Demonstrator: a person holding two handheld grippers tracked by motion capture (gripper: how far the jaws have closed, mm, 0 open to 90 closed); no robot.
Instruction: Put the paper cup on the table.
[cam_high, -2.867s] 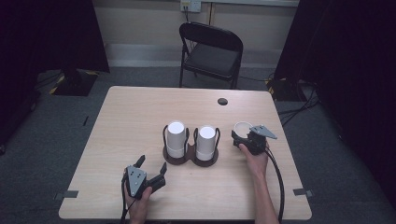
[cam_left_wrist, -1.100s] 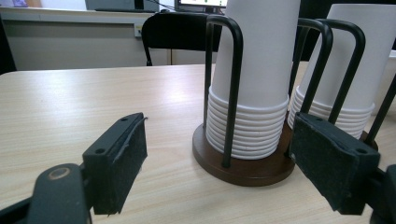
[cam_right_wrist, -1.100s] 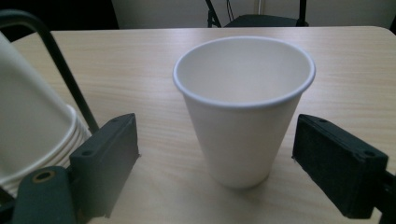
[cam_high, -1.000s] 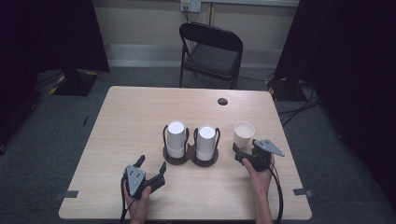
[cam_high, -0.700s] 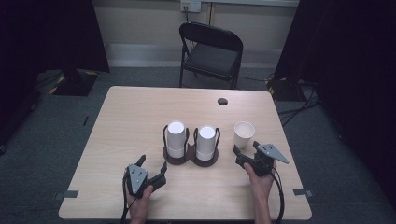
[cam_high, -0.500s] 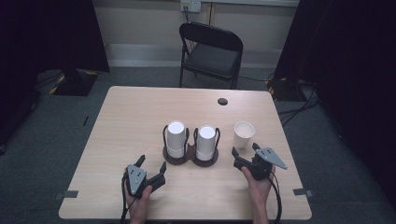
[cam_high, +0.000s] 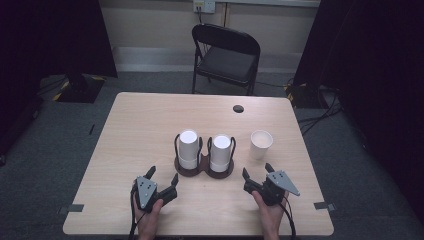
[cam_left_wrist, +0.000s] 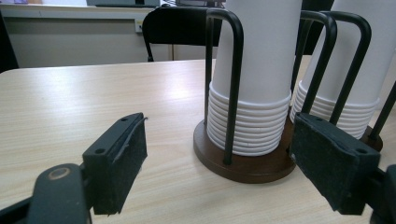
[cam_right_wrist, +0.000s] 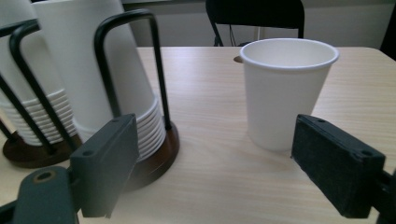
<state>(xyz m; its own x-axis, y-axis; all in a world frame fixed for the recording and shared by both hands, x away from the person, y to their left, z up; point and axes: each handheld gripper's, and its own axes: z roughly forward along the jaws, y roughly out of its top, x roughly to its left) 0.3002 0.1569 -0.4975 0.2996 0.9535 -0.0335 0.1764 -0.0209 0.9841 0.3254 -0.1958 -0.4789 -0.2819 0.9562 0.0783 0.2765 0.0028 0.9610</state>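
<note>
A dark wooden holder (cam_high: 204, 169) with black wire loops stands mid-table and carries two upside-down stacks of white paper cups (cam_high: 189, 149) (cam_high: 220, 151). To its right, a single white paper cup (cam_high: 261, 144) stands upright and apart. My left gripper (cam_high: 163, 175) rests open near the front edge, its jaws wide in front of the left cup stack (cam_left_wrist: 252, 79) and the holder base (cam_left_wrist: 247, 163). My right gripper (cam_high: 257, 170) is open too, a short way in front of the single cup (cam_right_wrist: 286, 93), with the nearer stack (cam_right_wrist: 93, 70) at its left. Neither gripper holds anything.
A black folding chair (cam_high: 227, 50) stands beyond the table's far edge. A round cable hole (cam_high: 238, 108) sits near the far right of the tabletop. Bare wood (cam_high: 140, 125) spreads left of the holder. Dark curtains hang on both sides.
My right gripper has come off the single cup and drawn back toward the near edge, leaving the cup standing. The left gripper has not moved.
</note>
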